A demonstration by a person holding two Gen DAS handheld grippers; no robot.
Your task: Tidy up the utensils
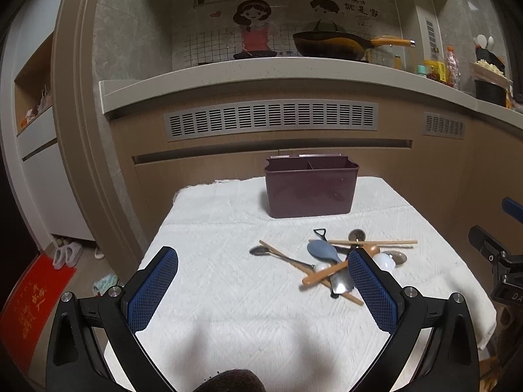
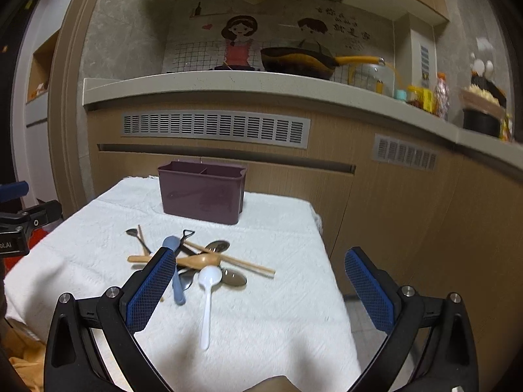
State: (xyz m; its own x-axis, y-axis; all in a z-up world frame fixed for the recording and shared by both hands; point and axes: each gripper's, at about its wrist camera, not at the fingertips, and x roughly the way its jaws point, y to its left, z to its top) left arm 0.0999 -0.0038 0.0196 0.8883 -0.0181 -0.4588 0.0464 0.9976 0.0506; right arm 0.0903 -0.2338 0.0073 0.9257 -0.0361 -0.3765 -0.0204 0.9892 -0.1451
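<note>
A dark purple utensil caddy (image 1: 310,189) (image 2: 202,196) with a divider stands at the far side of a table covered in white cloth (image 1: 228,294) (image 2: 261,310). In front of it lies a loose pile of utensils: a blue-grey spoon (image 1: 322,251) (image 2: 175,272), a white plastic spoon (image 2: 207,297), a wooden spoon (image 1: 327,272) (image 2: 193,259), chopsticks (image 1: 372,242) (image 2: 242,263) and several metal spoons (image 1: 261,251) (image 2: 233,277). My left gripper (image 1: 263,258) is open and empty above the cloth, left of the pile. My right gripper (image 2: 261,256) is open and empty, right of the pile.
Brown kitchen cabinets with a grey vent (image 1: 271,117) and a pale countertop (image 1: 261,72) stand behind the table. A wok (image 1: 330,44) and bottles sit on the counter. Slippers (image 1: 67,254) and a red mat (image 1: 32,300) lie on the floor at left.
</note>
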